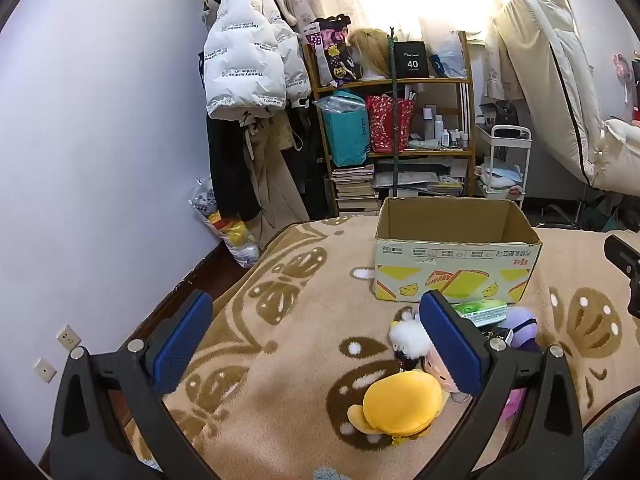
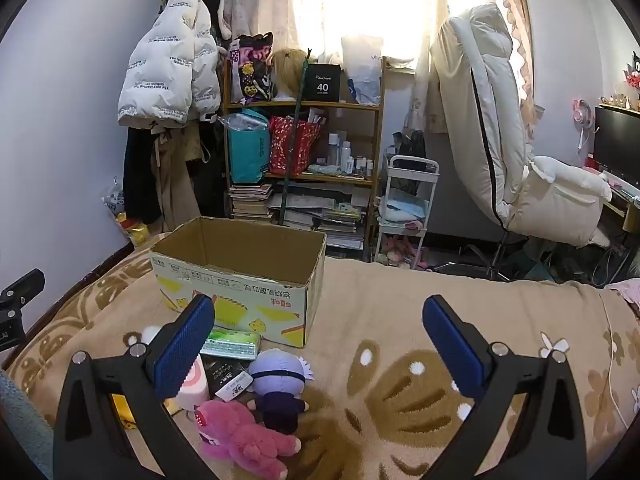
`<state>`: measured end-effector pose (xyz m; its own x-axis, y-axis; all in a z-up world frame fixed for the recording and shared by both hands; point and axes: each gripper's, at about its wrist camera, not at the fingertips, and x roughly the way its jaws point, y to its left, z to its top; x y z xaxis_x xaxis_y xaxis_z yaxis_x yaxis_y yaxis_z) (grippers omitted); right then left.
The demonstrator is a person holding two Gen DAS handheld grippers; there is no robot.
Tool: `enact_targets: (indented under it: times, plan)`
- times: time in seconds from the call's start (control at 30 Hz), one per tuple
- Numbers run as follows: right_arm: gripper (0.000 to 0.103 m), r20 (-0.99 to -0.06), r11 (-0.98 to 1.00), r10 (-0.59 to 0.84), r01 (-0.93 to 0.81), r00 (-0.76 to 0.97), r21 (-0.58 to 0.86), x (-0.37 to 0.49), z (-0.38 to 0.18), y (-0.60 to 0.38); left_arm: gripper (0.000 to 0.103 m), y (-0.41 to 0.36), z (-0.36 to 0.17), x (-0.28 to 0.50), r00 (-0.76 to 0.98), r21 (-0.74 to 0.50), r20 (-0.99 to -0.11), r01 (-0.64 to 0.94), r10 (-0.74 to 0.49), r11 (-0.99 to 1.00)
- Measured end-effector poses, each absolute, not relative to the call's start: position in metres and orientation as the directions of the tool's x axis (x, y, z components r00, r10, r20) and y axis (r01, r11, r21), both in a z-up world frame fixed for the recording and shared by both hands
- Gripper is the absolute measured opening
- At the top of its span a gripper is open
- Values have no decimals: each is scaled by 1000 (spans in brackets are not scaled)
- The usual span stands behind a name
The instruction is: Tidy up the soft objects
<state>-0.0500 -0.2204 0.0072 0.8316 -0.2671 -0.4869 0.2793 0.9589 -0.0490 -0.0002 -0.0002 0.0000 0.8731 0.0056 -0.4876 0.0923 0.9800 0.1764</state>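
On the bed, on a tan blanket (image 2: 400, 312) with brown flower shapes, you have an open cardboard box (image 2: 240, 276). The box stands upright with its top open, and you can see bare brown walls inside.

Just in front of the box lies a small pile of soft toys. In your right view, a pink plush bear (image 2: 244, 436) lies nearest to you. A little doll with pale purple hair (image 2: 280, 380) and dark clothes lies touching it, a bit closer to the box. A green pack (image 2: 232, 344) lies right by the front of the box, and a dark flat packet (image 2: 230, 376) lies between the green pack and the doll.

In your left view, a yellow plush toy (image 1: 400, 404) lies nearest to you. A small toy with fluffy white hair (image 1: 408, 340) lies just past it.

Your left tongs (image 1: 316, 344) are wide open and hold nothing. They hang above the blanket, with the right finger in front of the toy pile. Your right tongs (image 2: 318, 344) are wide open too and hold nothing. Their left finger hangs in front of the pile, and bare blanket shows between the fingers.

Past the bed stand a wooden shelf (image 2: 304, 104) full of bags and books, a white puffy coat (image 2: 168, 68) hanging on the wall, and a big cream chair (image 2: 500, 140).
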Motion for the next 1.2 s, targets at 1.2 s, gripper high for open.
enact_targets:
  times: [1.2]
  plan:
    - [103,-478,959,-266,278,837,-46,-49,6,-220,102,-2,2,-3,877,195,-480,103,3,975]
